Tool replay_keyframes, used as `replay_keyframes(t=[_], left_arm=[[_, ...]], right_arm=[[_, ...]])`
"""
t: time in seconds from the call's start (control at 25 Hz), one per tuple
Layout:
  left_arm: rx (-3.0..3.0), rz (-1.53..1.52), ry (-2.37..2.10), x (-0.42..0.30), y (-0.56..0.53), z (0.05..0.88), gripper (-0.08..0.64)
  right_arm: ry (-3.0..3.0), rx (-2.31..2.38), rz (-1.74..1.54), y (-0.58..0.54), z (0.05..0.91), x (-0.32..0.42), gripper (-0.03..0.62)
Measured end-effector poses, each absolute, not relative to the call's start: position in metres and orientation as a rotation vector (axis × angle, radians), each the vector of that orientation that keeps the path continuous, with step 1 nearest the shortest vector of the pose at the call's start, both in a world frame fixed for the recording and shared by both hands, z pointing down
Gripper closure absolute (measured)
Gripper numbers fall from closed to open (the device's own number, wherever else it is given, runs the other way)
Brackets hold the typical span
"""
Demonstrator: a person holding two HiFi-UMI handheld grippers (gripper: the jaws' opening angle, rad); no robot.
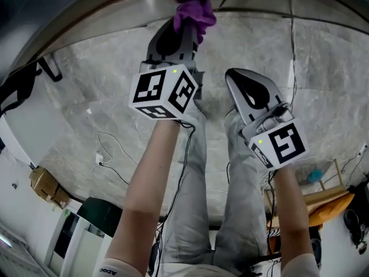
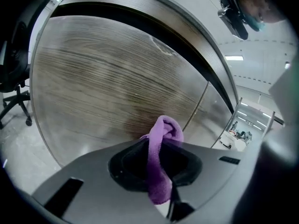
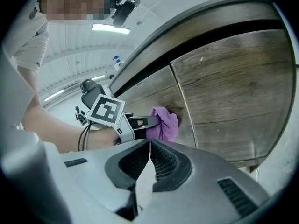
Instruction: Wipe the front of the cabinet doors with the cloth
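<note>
A purple cloth [image 1: 195, 11] is pinched in my left gripper [image 1: 180, 30] and pressed against the wood-grain cabinet door [image 2: 103, 78]. In the left gripper view the cloth [image 2: 161, 157] runs up between the shut jaws and its bunched end touches the door. The right gripper view shows the cloth [image 3: 164, 123] on the left door [image 3: 154, 93], close to the seam with the right door [image 3: 233, 87]. My right gripper [image 1: 239, 79] hangs beside the left one, away from the doors, its jaws shut with nothing between them [image 3: 149, 146].
A dark gap runs under the cabinet's top edge [image 3: 196, 36]. The floor is grey marbled tile [image 1: 104, 97] with a white cable [image 1: 106, 149]. An office chair [image 2: 14, 73] stands at the left of the cabinet. Boxes [image 1: 46, 186] and clutter lie behind me.
</note>
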State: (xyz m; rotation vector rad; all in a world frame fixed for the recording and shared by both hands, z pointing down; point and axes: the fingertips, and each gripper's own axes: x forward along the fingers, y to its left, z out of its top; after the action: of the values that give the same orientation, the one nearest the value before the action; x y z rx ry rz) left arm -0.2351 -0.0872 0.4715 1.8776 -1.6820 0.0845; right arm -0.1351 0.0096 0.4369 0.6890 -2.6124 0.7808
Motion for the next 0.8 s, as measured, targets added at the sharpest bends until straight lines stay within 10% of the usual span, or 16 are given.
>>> replay_keyframes(t=[0.8], left_arm=[[1.64, 0.079, -1.95, -0.472, -0.012, 0.474, 0.502]], right_arm=[[-2.656, 0.522, 0.813, 0.058, 0.434, -0.307, 0.563]])
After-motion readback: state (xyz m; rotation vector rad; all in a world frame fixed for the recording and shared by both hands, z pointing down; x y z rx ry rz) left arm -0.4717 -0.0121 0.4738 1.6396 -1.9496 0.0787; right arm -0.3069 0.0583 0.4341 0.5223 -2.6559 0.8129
